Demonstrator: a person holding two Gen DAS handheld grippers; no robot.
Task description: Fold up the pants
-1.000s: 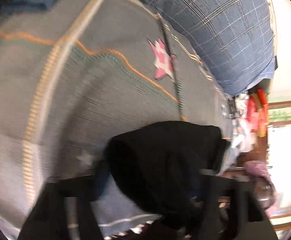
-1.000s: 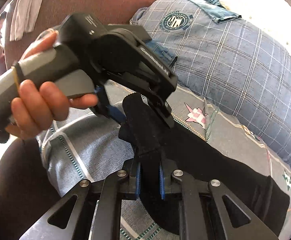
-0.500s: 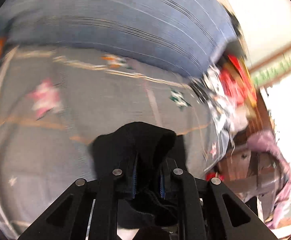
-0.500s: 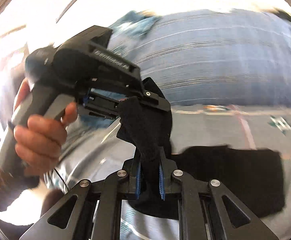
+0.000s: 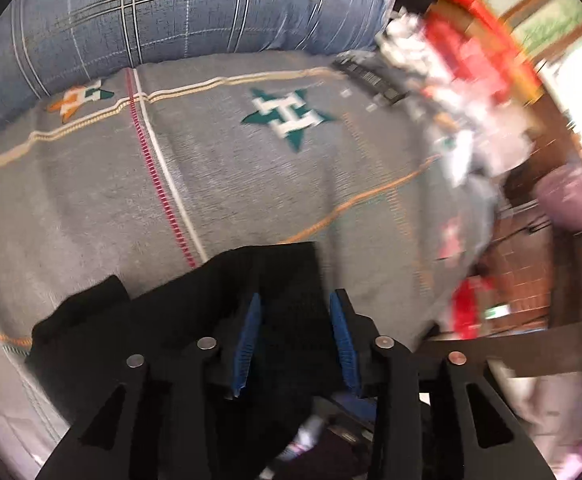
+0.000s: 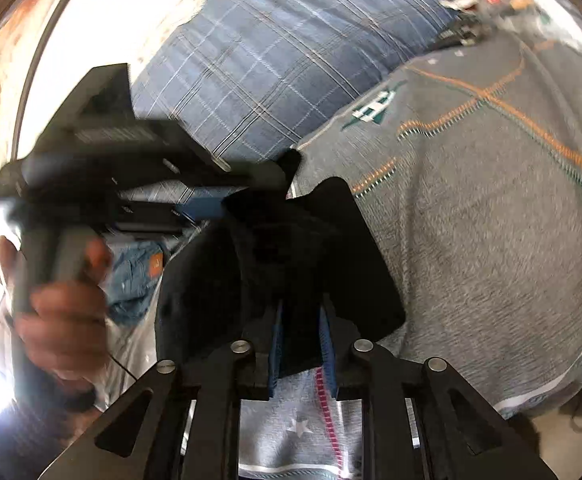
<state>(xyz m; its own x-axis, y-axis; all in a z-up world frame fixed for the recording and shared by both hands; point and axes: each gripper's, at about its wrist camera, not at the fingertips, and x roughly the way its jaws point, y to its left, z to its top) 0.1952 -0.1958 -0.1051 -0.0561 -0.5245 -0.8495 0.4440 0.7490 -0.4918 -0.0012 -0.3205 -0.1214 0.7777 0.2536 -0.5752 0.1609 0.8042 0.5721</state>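
Note:
The black pants (image 5: pixel 195 312) lie folded on a grey patterned blanket (image 5: pixel 231 184). My left gripper (image 5: pixel 294 308) hovers over their near edge with its blue-padded fingers (image 5: pixel 247 336) parted and the cloth lying between them. In the right wrist view the pants (image 6: pixel 291 264) bunch up in front of my right gripper (image 6: pixel 300 320), whose blue pads pinch a fold of the black cloth. The left gripper body (image 6: pixel 103 176), held in a hand, sits at the left of that view and touches the pants' far edge.
A blue plaid pillow (image 5: pixel 195 12) lies beyond the blanket. Red and white clutter (image 5: pixel 467 64) and a wooden frame (image 5: pixel 531 264) stand at the blanket's right edge. Blue jeans (image 6: pixel 139 276) lie to the left in the right wrist view.
My left gripper has opened its fingers; half a second ago they pinched the cloth. Both grippers swung right across the blanket, and the pants now lie lower and flatter.

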